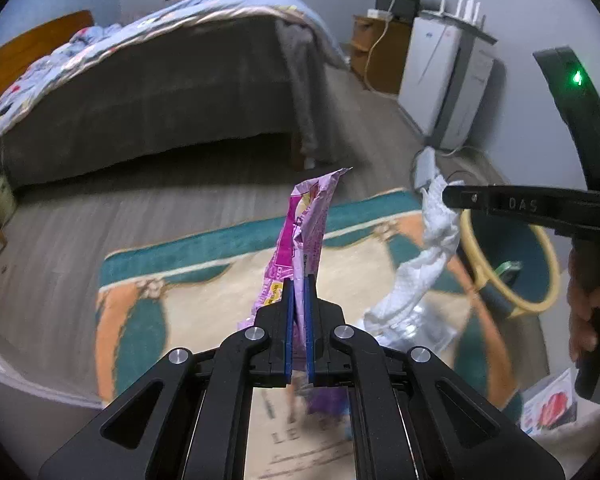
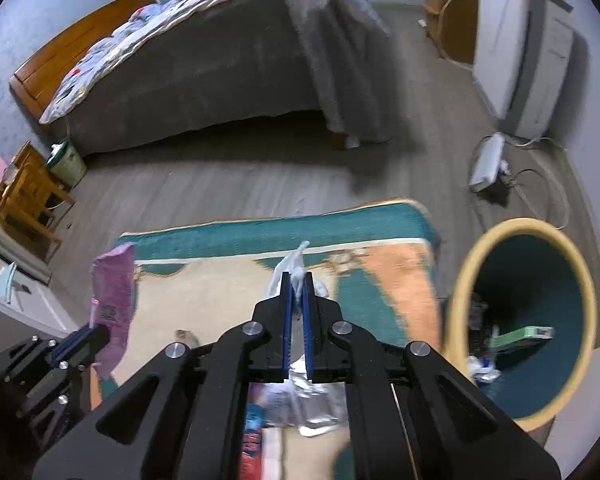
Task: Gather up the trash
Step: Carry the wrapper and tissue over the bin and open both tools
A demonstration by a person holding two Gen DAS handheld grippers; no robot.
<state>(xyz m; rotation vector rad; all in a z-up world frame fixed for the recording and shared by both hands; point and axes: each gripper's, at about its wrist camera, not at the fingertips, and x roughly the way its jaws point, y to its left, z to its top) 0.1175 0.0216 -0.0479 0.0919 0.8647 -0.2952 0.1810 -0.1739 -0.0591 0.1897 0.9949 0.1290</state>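
My left gripper (image 1: 299,280) is shut on a pink snack wrapper (image 1: 306,224) that sticks up between its blue pads, held above the rug. The wrapper also shows in the right wrist view (image 2: 114,292), at the left with the left gripper (image 2: 94,330). My right gripper (image 2: 298,278) is shut on a crumpled white tissue (image 2: 294,270); in the left wrist view the tissue (image 1: 424,256) hangs from the right gripper (image 1: 446,196). A teal bin with a yellow rim (image 2: 466,280) stands right of the right gripper and holds some trash, including a green box (image 2: 524,334).
A patterned teal, cream and orange rug (image 2: 260,232) covers the floor below. A bed (image 2: 220,60) stands beyond it. A white appliance (image 2: 516,40) and a power strip with cables (image 2: 486,162) are at the right wall. Wooden furniture (image 2: 28,192) is at the left.
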